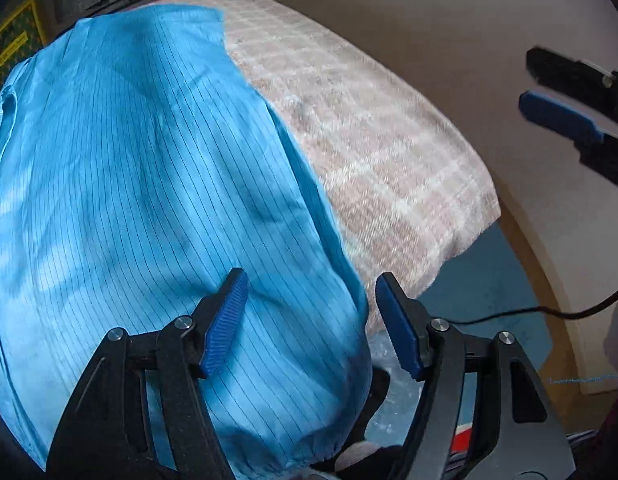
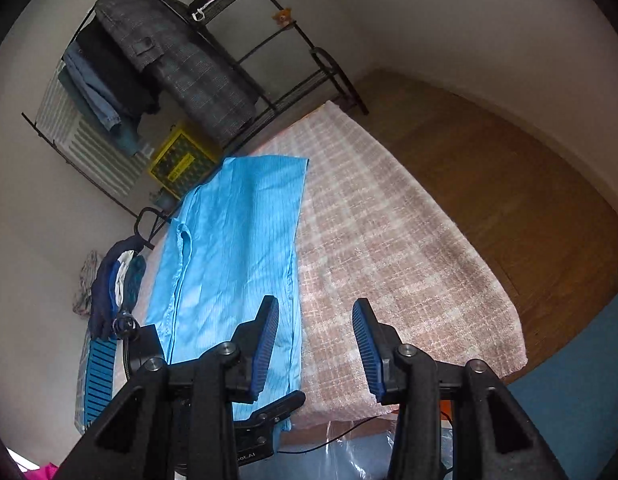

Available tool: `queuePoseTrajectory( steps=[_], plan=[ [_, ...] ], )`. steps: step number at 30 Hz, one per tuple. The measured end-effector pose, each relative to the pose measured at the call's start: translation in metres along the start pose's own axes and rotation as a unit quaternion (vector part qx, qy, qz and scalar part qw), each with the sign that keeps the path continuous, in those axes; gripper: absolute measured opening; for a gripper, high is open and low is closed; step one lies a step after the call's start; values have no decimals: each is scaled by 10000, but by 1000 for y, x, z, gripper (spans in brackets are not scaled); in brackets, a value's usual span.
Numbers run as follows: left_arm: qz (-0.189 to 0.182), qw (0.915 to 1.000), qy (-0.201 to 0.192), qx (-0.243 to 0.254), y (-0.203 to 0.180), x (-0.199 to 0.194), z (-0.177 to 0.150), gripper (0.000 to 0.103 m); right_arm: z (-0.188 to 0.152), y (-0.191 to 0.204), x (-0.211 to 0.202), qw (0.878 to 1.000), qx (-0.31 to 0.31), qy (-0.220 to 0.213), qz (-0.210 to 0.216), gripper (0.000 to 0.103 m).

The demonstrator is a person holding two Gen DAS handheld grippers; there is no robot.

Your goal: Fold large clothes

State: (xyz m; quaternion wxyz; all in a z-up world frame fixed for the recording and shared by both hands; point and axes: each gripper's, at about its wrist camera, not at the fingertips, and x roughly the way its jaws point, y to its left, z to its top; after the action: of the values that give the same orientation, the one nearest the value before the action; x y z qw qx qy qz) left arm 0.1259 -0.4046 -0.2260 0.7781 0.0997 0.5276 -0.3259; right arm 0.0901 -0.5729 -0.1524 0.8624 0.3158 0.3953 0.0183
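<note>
On the checked blanket (image 2: 389,248) your blue garment (image 2: 237,240) lies flat; your left gripper (image 1: 311,320) and right gripper (image 2: 315,344) are both open, holding nothing.

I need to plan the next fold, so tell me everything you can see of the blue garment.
The blue garment is light blue, thin and slightly shiny, with fine dark pinstripes and a seam running lengthwise. It lies spread lengthwise, mostly flat with soft wrinkles, on the left part of the pink checked blanket. Its near end hangs over the edge. Neither gripper holds it.
</note>
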Motion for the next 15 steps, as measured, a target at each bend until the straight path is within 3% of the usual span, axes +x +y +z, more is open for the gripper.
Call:
queuePoseTrajectory(
  steps=[3, 5, 6, 8, 11, 15],
  plan=[
    [-36, 9999, -98, -97, 3, 2, 1, 67, 5, -1, 14, 9999, 94, 74, 40, 41],
    [158, 9995, -268, -16, 4, 2, 0, 32, 8, 1, 24, 9998, 139, 129, 85, 42],
    [-8, 9996, -264, -70, 9, 2, 0, 9, 10, 2, 29, 9997, 143, 144, 104, 42],
    [-621, 9965, -186, -531, 31, 1, 0, 5, 15, 3, 42, 9995, 172, 202, 189, 42],
    [-1321, 9841, -144, -1178, 57, -10, -2, 3, 24, 2, 63, 9986, 311, 257, 337, 47],
    [-1656, 9772, -349, -1279, 65, -30, -1, 3, 40, -7, 104, 9953, 659, 427, 560, 51]
  ],
)
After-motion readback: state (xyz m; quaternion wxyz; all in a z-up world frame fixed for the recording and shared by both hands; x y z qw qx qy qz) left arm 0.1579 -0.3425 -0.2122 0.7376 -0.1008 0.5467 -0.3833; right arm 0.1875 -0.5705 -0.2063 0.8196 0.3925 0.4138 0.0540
